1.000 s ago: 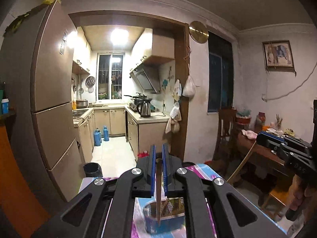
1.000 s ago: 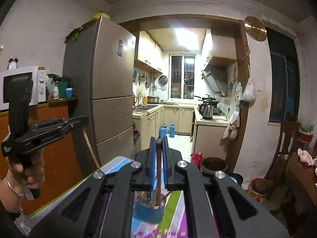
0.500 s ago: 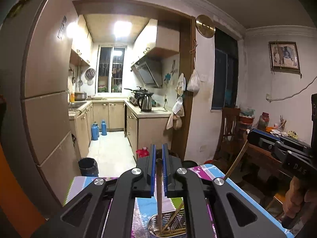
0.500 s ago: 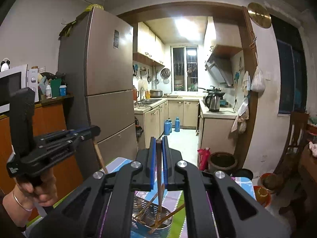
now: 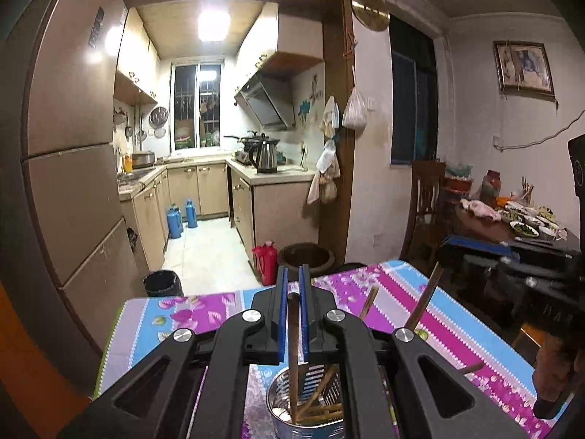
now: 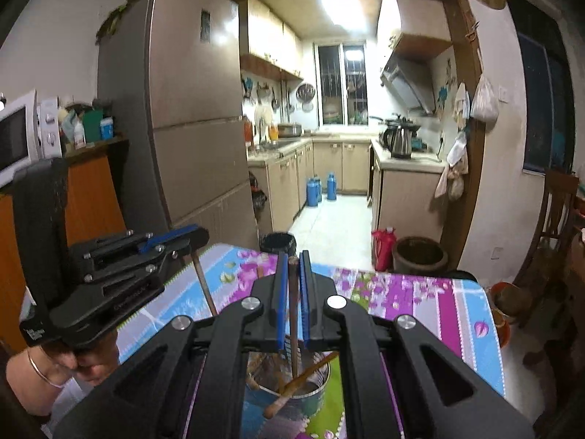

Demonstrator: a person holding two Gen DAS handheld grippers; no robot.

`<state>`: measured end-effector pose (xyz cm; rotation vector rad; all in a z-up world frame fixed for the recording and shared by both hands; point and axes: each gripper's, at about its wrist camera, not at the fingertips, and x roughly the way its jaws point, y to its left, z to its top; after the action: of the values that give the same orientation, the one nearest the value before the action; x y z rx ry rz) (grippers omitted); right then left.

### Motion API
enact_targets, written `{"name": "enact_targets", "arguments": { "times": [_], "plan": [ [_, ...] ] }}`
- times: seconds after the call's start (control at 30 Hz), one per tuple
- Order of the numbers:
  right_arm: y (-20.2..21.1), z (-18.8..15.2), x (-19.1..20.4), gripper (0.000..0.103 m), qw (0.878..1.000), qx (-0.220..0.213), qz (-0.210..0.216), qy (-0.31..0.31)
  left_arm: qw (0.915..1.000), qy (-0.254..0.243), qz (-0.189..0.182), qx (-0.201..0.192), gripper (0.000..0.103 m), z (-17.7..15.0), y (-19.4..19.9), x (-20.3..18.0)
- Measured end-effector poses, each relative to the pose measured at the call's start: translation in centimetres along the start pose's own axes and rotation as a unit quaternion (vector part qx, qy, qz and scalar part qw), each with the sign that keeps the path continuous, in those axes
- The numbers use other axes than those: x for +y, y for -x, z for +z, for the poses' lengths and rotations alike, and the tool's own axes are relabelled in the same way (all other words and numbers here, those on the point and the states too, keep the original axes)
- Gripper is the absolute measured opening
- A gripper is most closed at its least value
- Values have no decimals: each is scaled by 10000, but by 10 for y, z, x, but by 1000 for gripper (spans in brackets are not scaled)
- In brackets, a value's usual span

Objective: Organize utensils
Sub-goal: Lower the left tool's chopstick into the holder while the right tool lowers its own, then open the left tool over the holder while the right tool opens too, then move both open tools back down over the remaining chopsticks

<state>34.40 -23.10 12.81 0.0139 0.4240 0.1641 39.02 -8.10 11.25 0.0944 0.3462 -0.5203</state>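
Tablecloth (image 5: 431, 314) fills more view; chopsticks (image 5: 292, 347) lowered into holder (image 5: 305, 413).

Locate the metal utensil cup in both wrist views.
Left wrist: cup at bottom centre, under the left gripper, whose chopstick reaches into it.
Right wrist: cup at bottom centre, under the right gripper, partly hidden by it.
Shared landmark: red thermos on the kitchen floor.
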Motion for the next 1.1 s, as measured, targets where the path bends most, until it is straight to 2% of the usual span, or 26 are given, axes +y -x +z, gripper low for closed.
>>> {"name": "enact_targets", "arguments": {
  "times": [0.03, 0.07, 0.1, 0.13, 0.17, 0.2, 0.37, 0.57, 0.7, 0.8, 0.87, 0.93, 1.0, 1.1],
  "plan": [
    [-2, -3, 0, 11, 9999, 11, -102, 30, 10000, -15, 3, 42, 8, -4, -4, 0],
    [0, -5, 0, 27, 9999, -59, -158, 6, 9999, -30, -36, 94, 8, -8, -7, 0],
    [3, -6, -2, 50, 9997, -146, -178, -47, 9999, -26, -66, 115, 10, -13, -11, 0],
    [8, -6, -5, 55, 9995, -243, -178, -115, 9999, 4, -27, 113, 26, -17, -11, 2],
    [12, -5, -6, 55, 9993, -284, -202, -152, 9999, 22, -6, 110, 34, -18, -11, 4],
    [14, -3, -8, 54, 9992, -307, -202, -160, 10000, 45, 46, 47, 36, -20, -9, 6],
    [38, 0, -10, 53, 9983, -496, -284, -50, 9994, 226, 191, -174, 36, -16, 13, 20],
    [83, -9, -21, 53, 9969, -680, -385, -101, 9970, 320, 487, -506, 36, -13, 71, 37],
    [124, -40, -31, 53, 9967, -597, -545, 26, 9958, 267, 672, -559, 37, -27, 124, 44],
    [156, -80, -41, 54, 9962, -372, -788, 26, 9961, 11, 801, -372, 40, -56, 162, 41],
    [179, -115, -46, 59, 9957, -216, -901, 18, 9964, -115, 836, -115, 42, -80, 184, 37],
    [198, -148, -48, 61, 9938, -37, -1113, -4, 9969, -205, 728, 236, 42, -114, 209, 27],
    [219, -189, -47, 63, 9931, 240, -1144, -66, 9954, -370, 643, 598, 42, -153, 229, 10],
    [246, -245, -40, 63, 9880, 659, -1381, -224, 9883, -779, 536, 1193, 42, -217, 256, -27]
  ]
}}
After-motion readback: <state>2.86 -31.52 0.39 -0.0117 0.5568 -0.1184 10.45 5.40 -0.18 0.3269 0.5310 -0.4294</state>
